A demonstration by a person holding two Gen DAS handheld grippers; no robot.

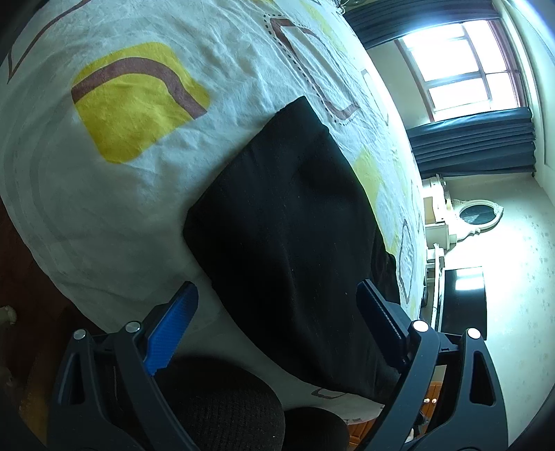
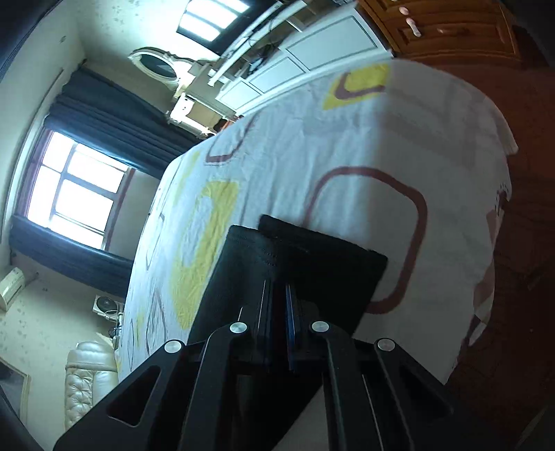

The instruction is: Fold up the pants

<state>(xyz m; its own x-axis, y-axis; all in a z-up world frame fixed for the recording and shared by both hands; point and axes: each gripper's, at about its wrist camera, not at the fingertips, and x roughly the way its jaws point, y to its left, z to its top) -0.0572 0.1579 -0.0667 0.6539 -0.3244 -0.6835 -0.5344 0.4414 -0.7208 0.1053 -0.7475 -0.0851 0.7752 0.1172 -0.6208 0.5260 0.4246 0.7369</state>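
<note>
The black pants [image 1: 288, 222] lie folded into a long rectangle on the bed [image 1: 104, 194], near its edge. My left gripper [image 1: 277, 305] hovers just above the near end of the pants. It is open wide, with its blue finger [image 1: 173, 319] over the sheet and the black finger [image 1: 381, 319] over the cloth. In the right wrist view the pants [image 2: 329, 263] show as a dark stack, with one hemmed layer [image 2: 242, 263] raised beside the fingers. My right gripper [image 2: 277, 288] has its jaws pressed together on that black cloth.
The bed sheet [image 2: 347, 138] is white with yellow and brown shapes and hangs over the edge to a dark wooden floor [image 2: 520, 277]. A window [image 1: 461, 62] with dark curtains, a white cabinet [image 2: 312, 52], a wooden dresser [image 2: 451, 27] and a pale sofa [image 2: 86, 374] stand around.
</note>
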